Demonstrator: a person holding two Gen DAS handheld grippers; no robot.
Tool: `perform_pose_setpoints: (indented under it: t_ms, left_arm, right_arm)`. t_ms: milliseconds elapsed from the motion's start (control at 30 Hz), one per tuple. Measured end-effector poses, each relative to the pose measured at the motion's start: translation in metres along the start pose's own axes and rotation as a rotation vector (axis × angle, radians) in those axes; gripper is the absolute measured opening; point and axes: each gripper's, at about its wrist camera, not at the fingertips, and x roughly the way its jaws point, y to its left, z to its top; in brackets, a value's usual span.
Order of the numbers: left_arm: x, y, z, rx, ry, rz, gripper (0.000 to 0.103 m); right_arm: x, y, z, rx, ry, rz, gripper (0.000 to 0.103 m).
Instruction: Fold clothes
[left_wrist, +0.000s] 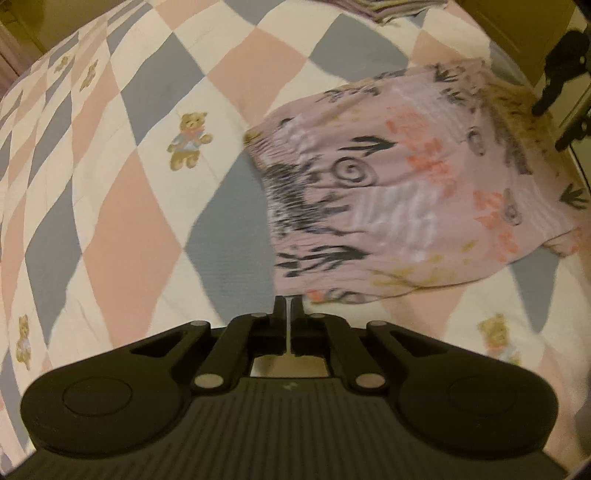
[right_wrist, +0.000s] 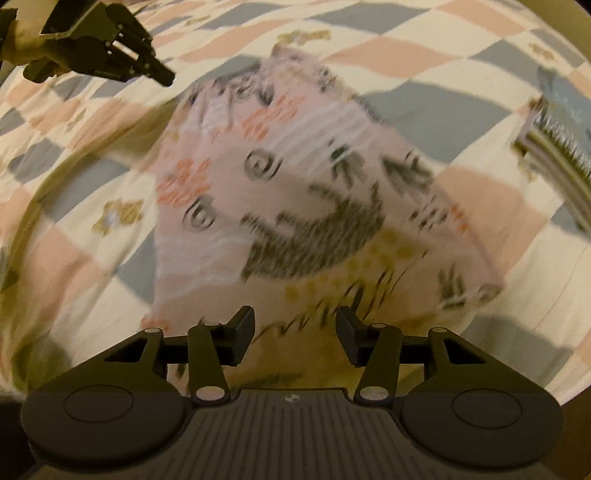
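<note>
Two claws, left and right, one patterned garment.

Folded garment lying flat on the quilt of the bed, right of the left claw, with a stack of clothes at the far edge.

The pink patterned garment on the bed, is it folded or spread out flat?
Folded. The pink garment lies as a compact block on the quilt, with doubled layers at its edge. Neither gripper holds it.
</note>
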Motion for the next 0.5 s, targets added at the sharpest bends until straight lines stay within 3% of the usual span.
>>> perform_pose_setpoints:
  t_ms: [200, 300, 500]
  left_arm:
    - [-0.005, -0.06, -0.003, -0.061, -0.031, -0.034, 0.004]
    - [-0.005, -0.094, -0.006, -0.101, -0.034, -0.06, 0.012]
    - [-0.016, -0.147, -0.021, -0.184, -0.033, -0.072, 0.016]
  right_arm:
    - [0.012, 0.018, -0.007, -0.085, 0.006, 0.062, 0.051]
    - [0.023, 0.015, -0.007, -0.114, 0.032, 0.079, 0.051]
    - [0.021, -0.021, -0.018, -0.069, 0.077, -0.057, 0.051]
